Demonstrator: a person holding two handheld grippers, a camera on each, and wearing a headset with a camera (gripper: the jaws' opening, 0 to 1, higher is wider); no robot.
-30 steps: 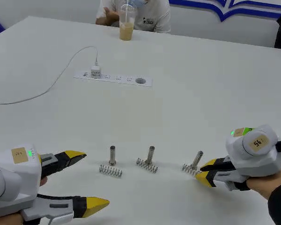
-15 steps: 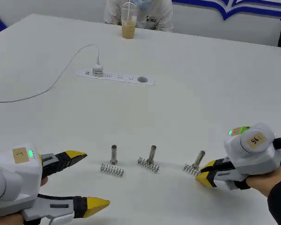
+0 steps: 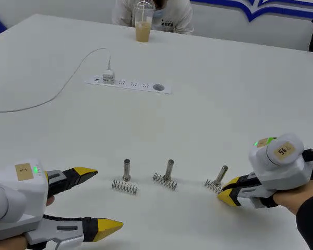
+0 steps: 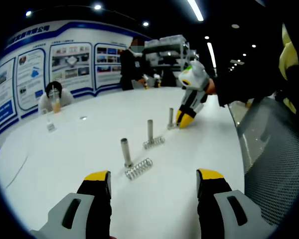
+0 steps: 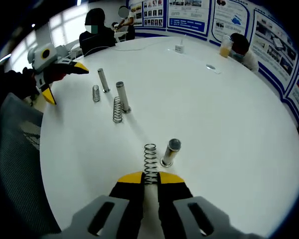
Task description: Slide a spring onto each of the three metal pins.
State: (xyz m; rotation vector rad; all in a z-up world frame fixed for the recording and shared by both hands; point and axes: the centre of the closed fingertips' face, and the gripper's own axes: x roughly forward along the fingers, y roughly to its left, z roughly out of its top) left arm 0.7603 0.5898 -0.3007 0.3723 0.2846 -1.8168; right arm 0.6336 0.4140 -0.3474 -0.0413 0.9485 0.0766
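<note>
While three pins are seen standing in the head view, the left gripper is held released in the left gripper view. In the right gripper view, the right spring is grasped by the right gripper, beside the right pin.

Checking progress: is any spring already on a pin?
No, each spring lies beside its pin rather than around it.
</note>
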